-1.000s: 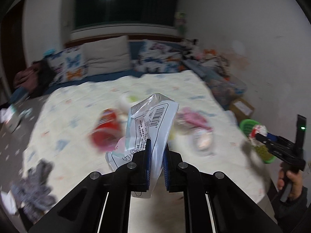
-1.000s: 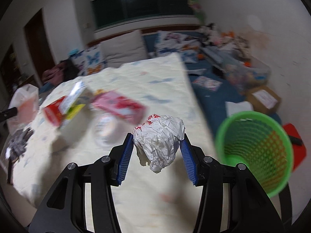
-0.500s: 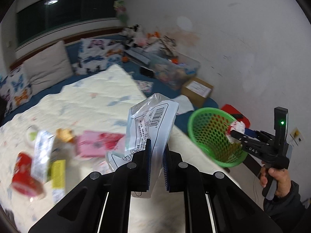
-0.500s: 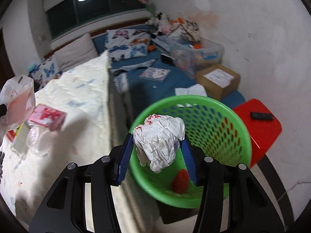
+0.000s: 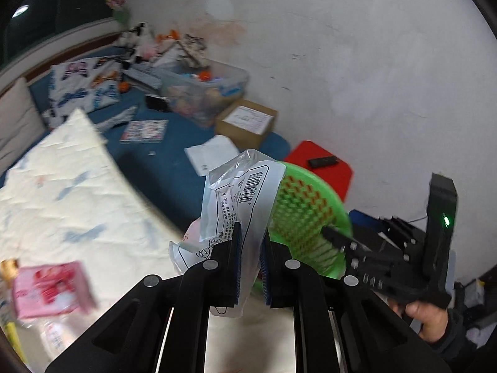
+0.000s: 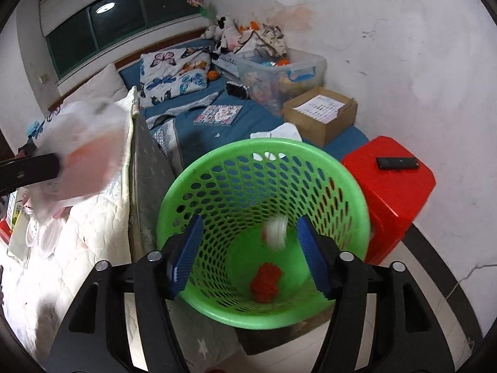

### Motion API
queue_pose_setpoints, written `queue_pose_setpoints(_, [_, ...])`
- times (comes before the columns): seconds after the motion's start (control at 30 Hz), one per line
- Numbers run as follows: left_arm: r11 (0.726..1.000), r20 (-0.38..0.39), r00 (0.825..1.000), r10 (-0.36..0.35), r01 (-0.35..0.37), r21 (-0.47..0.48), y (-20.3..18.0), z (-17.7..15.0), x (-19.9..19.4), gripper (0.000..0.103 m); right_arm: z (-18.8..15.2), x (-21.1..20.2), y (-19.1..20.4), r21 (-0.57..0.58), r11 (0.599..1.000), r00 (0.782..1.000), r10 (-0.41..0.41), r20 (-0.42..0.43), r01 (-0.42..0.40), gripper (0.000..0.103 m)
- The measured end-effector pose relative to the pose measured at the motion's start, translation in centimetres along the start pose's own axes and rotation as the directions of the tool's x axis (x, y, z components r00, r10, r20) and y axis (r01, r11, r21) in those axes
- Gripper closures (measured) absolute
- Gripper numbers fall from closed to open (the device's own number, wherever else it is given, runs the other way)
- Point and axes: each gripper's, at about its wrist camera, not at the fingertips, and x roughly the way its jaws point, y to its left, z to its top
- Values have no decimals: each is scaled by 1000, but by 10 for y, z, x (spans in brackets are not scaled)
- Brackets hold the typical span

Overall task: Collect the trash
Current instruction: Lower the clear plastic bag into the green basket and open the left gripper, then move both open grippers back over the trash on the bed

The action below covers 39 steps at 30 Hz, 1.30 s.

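My right gripper [image 6: 250,250] is open above the green mesh basket [image 6: 236,174]. The crumpled white paper ball [image 6: 275,231] falls inside the basket, blurred, above a red piece of trash [image 6: 265,283] on its bottom. My left gripper [image 5: 248,256] is shut on a clear plastic bag with a barcode [image 5: 245,186], held beside the basket [image 5: 306,214]. The bag also shows blurred at the left of the right wrist view [image 6: 84,149]. The right gripper shows in the left wrist view [image 5: 341,239], over the basket rim.
The bed with a cream quilt [image 5: 62,192] lies left of the basket, with a pink packet [image 5: 49,289] and other trash on it. A red stool [image 6: 391,183] with a black remote stands right of the basket. A cardboard box [image 6: 320,115] and a plastic bin [image 6: 279,68] sit behind.
My right gripper has opened and let go of the white paper ball, which drops into the basket. My left gripper has swung right with the plastic bag, closer to the basket.
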Motion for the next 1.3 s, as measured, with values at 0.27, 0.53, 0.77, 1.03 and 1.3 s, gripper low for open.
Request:
queue_pose_setpoints(0.27, [998, -34, 999, -30, 31, 51, -33, 15, 40, 76, -8, -33, -12, 2, 999, 998, -40, 55, 40, 32])
queue_pose_setpoints(0.53, [999, 41, 999, 16, -18, 43, -28, 16, 17, 41, -11, -46, -4, -10, 1000, 997, -18, 69, 19, 31])
queue_pose_setpoints(0.77, [993, 171, 978, 118, -114, -31, 6, 4, -63, 31, -9, -52, 39, -73, 994, 994, 88, 67, -83, 26])
queue_pose_setpoints(1.03, [959, 232, 934, 270, -238, -157, 68, -38, -148, 27, -11, -46, 126, -212, 955, 976, 218, 24, -208, 23])
queue_pose_setpoints(1.3, [872, 180, 891, 417, -336, -356, 152, -107, -206, 27, -20, -32, 205, -319, 901, 953, 301, -30, -295, 17])
